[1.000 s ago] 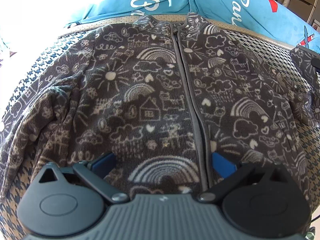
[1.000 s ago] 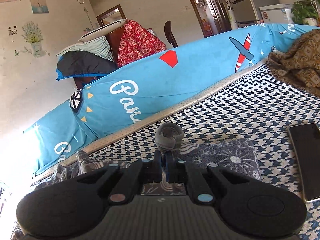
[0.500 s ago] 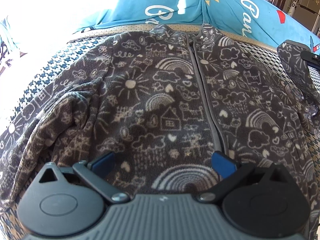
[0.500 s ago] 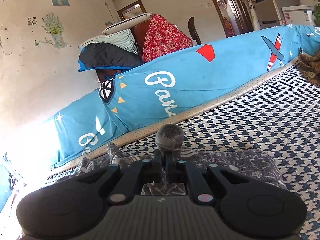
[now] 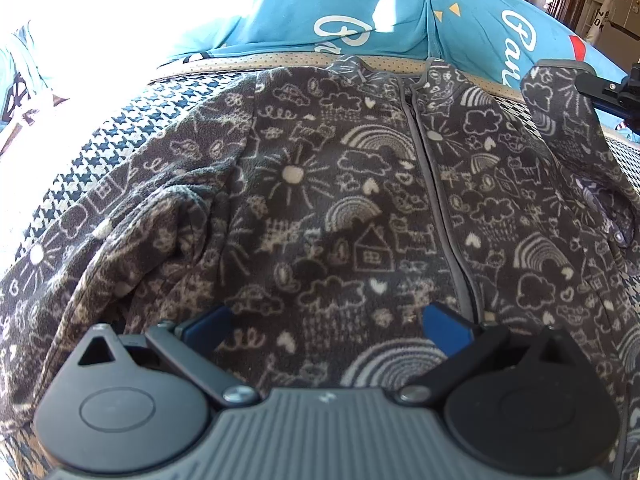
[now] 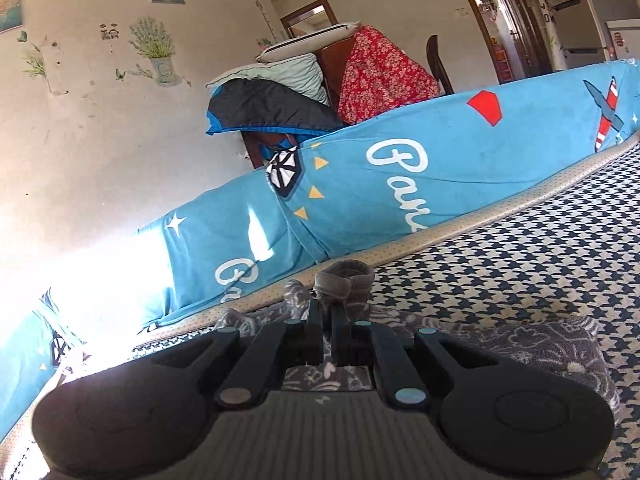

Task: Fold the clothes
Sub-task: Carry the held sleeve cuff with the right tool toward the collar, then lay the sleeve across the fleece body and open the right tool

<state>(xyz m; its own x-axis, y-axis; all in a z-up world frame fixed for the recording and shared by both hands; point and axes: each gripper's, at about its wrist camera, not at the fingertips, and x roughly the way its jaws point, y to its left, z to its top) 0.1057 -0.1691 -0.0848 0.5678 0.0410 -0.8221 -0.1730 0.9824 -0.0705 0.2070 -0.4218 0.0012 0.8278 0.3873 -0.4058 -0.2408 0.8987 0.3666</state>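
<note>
A: Garment and its position?

B: Dark fleece jacket [image 5: 320, 208], doodle print of rainbows, clouds and suns, spread front-up on the houndstooth cover [image 5: 104, 160]. Zip [image 5: 436, 200] closed, running from the near hem to the collar at the far edge. Collar touching the beige piping, just short of the blue cushions [image 5: 360, 8].

A: Left claw?

B: Left gripper [image 5: 326, 320] spread wide over the near hem, angled down. Blue pads [image 5: 446, 322] apart, nothing between them but fabric below. Contact with the fleece: cannot tell.

A: Right claw?

B: Right gripper [image 6: 325, 316] pinched tight on the jacket's sleeve cuff [image 6: 346, 280]. Cuff bunched and standing up beyond the fingertips. Rest of the sleeve trailing under and to the right of the tool. In the left wrist view, seen at the far right with the sleeve [image 5: 560, 112] lifted off the cover.

A: Other sleeve?

B: Lying rumpled at the left, on the cover, untouched.

A: Surroundings?

B: Bedding piled on a wooden headboard behind the cushions; red floral cloth [image 6: 380, 76] beside it.
</note>
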